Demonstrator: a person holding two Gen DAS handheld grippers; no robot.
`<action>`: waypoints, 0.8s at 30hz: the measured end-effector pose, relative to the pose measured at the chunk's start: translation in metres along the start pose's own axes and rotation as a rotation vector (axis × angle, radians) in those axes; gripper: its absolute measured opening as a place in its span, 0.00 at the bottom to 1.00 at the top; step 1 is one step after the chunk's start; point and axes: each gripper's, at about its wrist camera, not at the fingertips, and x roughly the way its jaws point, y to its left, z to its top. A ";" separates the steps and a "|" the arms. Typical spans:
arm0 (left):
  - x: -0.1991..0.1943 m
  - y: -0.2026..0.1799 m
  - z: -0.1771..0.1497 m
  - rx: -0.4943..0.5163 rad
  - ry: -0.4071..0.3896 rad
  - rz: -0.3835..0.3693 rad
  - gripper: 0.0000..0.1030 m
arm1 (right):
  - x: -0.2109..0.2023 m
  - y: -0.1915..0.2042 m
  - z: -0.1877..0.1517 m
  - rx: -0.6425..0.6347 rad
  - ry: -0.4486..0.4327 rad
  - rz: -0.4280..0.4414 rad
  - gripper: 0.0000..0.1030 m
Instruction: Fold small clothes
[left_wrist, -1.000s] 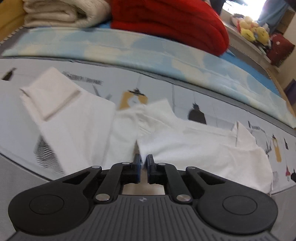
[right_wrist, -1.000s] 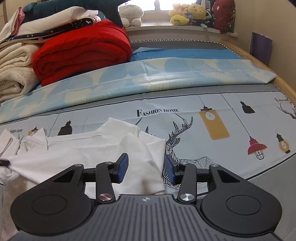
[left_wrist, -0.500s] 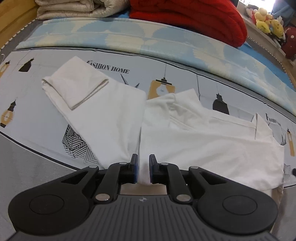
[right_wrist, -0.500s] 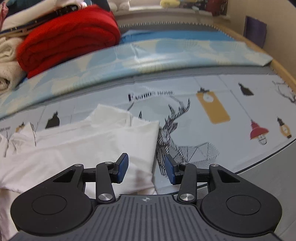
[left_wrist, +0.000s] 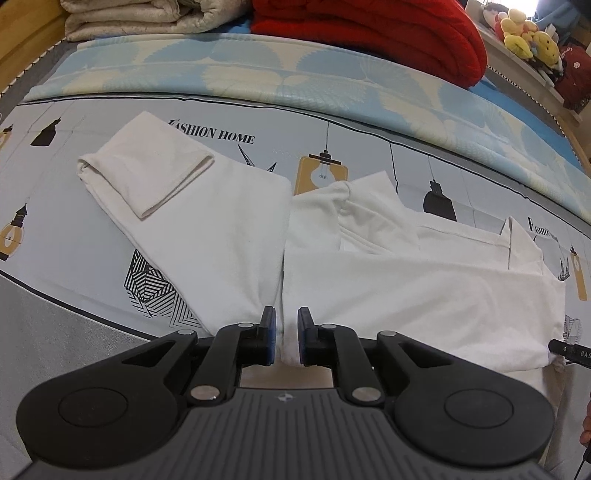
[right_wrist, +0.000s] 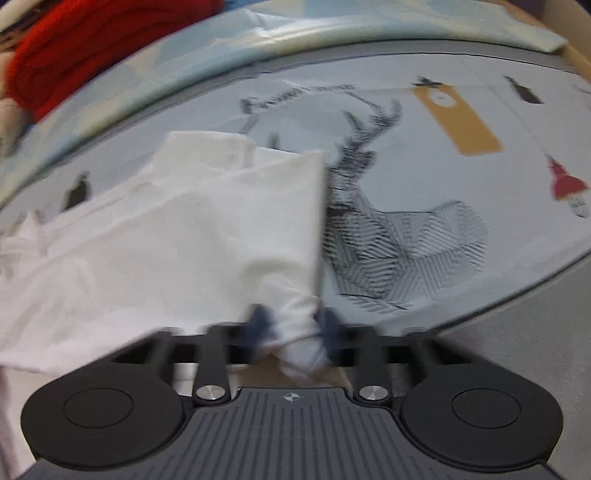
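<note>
White shirt lies spread across the near edge of the printed bedsheet, its long sleeve trailing off toward the left with the cuff doubled back on itself. At that left side, the left gripper has its jaws drawn almost together, a thin roll of the shirt's near left corner pinched between them; the bite looks shallow, so a quick lift could let the cloth slide out and drop the fold crooked. The loose sleeve is another hazard: if the body is carried over without it, the sleeve may drag or bunch underneath. In the middle, the collar area is already rumpled and could be trapped as a lump. At the right side, the right gripper shows only through heavy blur, its jaws apparently closing around a bunched tuft of the shirt's right corner, though how firmly I cannot tell. Uneven pull between the two hands would skew the hem or stretch the fabric.
</note>
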 end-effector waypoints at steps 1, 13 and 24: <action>0.000 0.000 0.000 -0.001 0.001 -0.001 0.13 | -0.001 0.001 -0.001 -0.010 -0.007 -0.007 0.13; -0.004 0.003 -0.005 0.030 0.009 0.003 0.20 | -0.005 -0.010 0.004 -0.002 -0.033 -0.017 0.17; -0.032 0.018 -0.045 0.018 -0.073 0.001 0.23 | -0.066 -0.020 -0.019 -0.071 -0.073 0.005 0.43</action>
